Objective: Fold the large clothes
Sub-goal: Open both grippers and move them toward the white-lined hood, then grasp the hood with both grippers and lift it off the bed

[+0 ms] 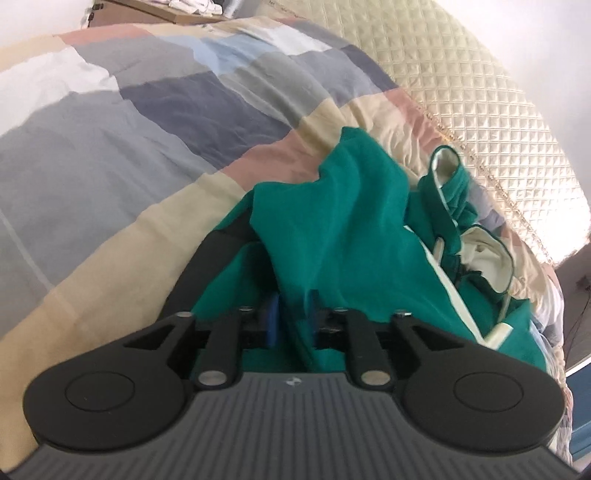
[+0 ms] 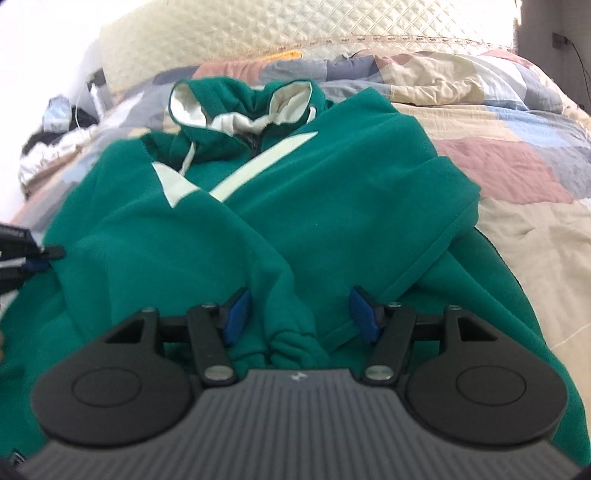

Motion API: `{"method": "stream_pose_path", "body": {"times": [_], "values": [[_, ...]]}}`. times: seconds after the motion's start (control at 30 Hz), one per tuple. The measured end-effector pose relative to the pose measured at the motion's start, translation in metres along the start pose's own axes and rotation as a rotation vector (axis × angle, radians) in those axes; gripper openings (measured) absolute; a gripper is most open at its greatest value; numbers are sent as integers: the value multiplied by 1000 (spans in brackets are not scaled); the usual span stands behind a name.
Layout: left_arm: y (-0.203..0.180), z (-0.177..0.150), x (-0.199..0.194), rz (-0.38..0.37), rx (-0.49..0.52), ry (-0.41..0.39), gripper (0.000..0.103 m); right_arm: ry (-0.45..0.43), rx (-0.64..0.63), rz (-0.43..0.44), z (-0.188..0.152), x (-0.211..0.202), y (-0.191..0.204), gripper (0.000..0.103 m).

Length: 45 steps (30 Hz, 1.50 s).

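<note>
1. Green hoodie (image 2: 303, 206) lies on the bed (image 2: 517, 229), and the bottom of it is cut off by the picture's edge.
2. Left hand-held gripper (image 1: 291, 317) is pinching a fold of the hoodie (image 1: 332, 221) tight, and cloth hides its blue pads.
3. Its hood (image 2: 240, 107) points up toward the quilted headboard (image 2: 295, 33), so it lies long-ways up the bed.
4. Both sleeves cross over the front.
5. Right hand-held gripper (image 2: 301, 314) has its blue pads wide apart over a sleeve cuff.
</note>
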State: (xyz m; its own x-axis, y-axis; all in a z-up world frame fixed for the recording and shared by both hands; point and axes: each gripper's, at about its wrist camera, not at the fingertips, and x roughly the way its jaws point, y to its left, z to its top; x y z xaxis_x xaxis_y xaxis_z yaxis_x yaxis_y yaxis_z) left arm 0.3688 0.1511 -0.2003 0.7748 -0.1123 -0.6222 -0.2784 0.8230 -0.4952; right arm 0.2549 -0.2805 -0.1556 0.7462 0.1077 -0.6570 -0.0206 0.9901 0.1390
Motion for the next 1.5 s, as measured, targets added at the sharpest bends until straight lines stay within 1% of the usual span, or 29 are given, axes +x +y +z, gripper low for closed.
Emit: {"method": "stream_pose_path", "body": {"times": [0.03, 0.1, 0.23, 0.3, 0.47, 0.53, 0.7, 0.8, 0.87, 0.93, 1.0, 1.1, 1.2, 1.27, 1.3, 1.37, 1.4, 1.5], "values": [[-3, -3, -11, -6, 7, -11, 37, -11, -4, 4, 1, -5, 1, 61], [-10, -8, -32, -31, 38, -34, 37, -43, -15, 9, 3, -16, 5, 61], [-30, -21, -65, -28, 142, -58, 37, -112, -16, 47, 8, -43, 11, 61], [-40, -29, -79, -42, 182, -60, 37, -144, -28, 61, 8, -59, 15, 61], [-67, -57, -113, -60, 317, -69, 37, -194, -51, 93, 7, -92, 24, 61], [-76, -67, -127, -70, 355, -76, 38, -214, -56, 101, 6, -104, 27, 61], [-94, -76, -148, -98, 393, -79, 40, -249, -50, 102, 10, -128, 31, 61], [-107, -72, -152, -117, 409, -70, 40, -264, -38, 111, 19, -134, 31, 61], [-116, -63, -147, -108, 428, -69, 40, -248, -20, 129, 26, -128, 27, 61], [-125, -53, -138, -117, 455, -73, 42, -202, -21, 154, 35, -114, 21, 61], [-133, -41, -120, -112, 479, -78, 46, -177, -29, 136, 47, -100, 15, 61], [-141, -18, -81, -111, 473, -60, 47, -163, -39, 124, 76, -68, 3, 61], [-151, 6, -31, -98, 479, -58, 48, -143, -67, 117, 114, -17, -4, 61], [-160, 24, 4, -106, 499, -66, 48, -145, -91, 112, 138, 20, -4, 61], [-165, 32, 21, -115, 504, -73, 48, -149, -108, 112, 150, 41, -3, 61], [-174, 51, 57, -164, 501, -77, 48, -160, -154, 98, 172, 83, -1, 61], [-178, 61, 76, -172, 500, -78, 49, -163, -175, 91, 183, 104, 1, 61], [-194, 88, 135, -137, 513, -78, 49, -158, -180, 79, 213, 165, 3, 60]]}}
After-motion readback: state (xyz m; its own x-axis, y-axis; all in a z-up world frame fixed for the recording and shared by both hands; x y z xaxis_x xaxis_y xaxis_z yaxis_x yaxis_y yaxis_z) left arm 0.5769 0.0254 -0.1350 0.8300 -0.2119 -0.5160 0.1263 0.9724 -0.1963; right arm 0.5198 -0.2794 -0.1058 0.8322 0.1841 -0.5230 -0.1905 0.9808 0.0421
